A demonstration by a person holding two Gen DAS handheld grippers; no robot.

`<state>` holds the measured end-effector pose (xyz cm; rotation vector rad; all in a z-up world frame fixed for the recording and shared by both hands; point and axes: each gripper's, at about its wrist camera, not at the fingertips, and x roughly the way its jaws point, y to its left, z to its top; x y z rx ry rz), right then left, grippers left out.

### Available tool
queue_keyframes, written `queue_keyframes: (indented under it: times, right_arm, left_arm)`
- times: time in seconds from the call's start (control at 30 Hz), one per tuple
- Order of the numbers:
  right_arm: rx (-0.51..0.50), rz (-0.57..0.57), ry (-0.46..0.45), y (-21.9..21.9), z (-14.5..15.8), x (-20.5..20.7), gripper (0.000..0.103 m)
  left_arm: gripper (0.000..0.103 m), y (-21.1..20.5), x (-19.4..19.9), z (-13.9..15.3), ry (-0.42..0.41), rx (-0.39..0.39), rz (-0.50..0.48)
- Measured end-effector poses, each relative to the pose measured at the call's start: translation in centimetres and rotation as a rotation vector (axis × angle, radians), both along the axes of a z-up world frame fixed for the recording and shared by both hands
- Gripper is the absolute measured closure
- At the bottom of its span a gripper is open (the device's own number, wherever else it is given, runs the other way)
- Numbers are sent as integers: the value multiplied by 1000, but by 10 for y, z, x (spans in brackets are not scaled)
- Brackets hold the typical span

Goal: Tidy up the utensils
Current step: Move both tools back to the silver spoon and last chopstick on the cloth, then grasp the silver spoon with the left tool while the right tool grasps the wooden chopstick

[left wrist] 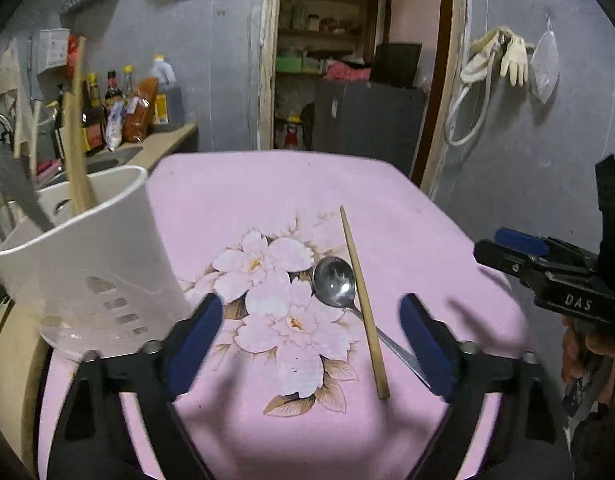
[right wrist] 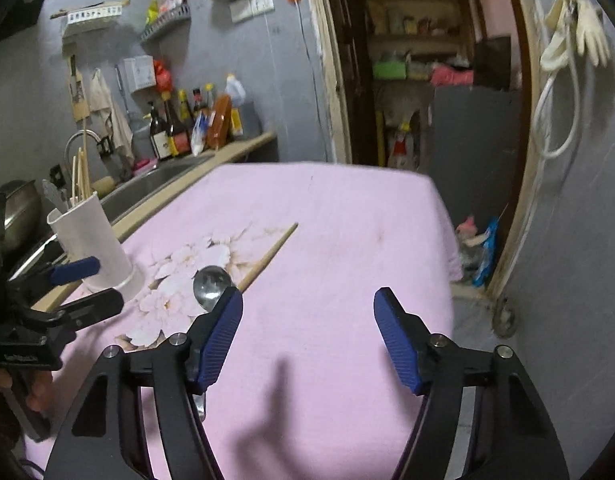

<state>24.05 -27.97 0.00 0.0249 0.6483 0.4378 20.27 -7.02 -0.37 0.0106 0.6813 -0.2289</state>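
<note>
The left gripper (left wrist: 311, 344) hovers with its jaws apart and nothing between them over the pink bench (left wrist: 407, 208). The spoon (left wrist: 334, 282) and a chopstick (left wrist: 363, 304) lie crossed at its one o'clock; the white holder (left wrist: 87, 256) stands at ten o'clock. The right gripper (right wrist: 307, 336) is likewise parted and empty, with the spoon at its eleven o'clock.

Table (left wrist: 407, 208) is wearing a pink cloth (left wrist: 235, 184) with a pale flower print (left wrist: 283, 300) at its middle. A metal spoon (left wrist: 334, 282) is lying bowl-up on the print. A single wooden chopstick (left wrist: 363, 304) is lying across the spoon's handle, touching it. A white utensil holder (left wrist: 87, 264) is standing at the cloth's left edge, near the counter side, well apart from the spoon.
</note>
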Motion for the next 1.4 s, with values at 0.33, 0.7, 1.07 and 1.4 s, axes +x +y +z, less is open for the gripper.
queue_keyframes:
  times: [0.33, 0.7, 1.07, 1.4]
  right_arm:
    - [35, 53, 177, 17, -17, 57, 66]
    - [72, 99, 323, 46, -31, 113, 78]
    - [0, 113, 349, 73, -38, 130, 83]
    - [23, 154, 380, 57, -39, 110, 96]
  left_arm:
    - [66, -4, 42, -25, 158, -30, -20]
    - [82, 7, 74, -42, 257, -99, -26]
    - [96, 7, 84, -44, 275, -138, -17]
    - [102, 4, 80, -34, 240, -156, -44]
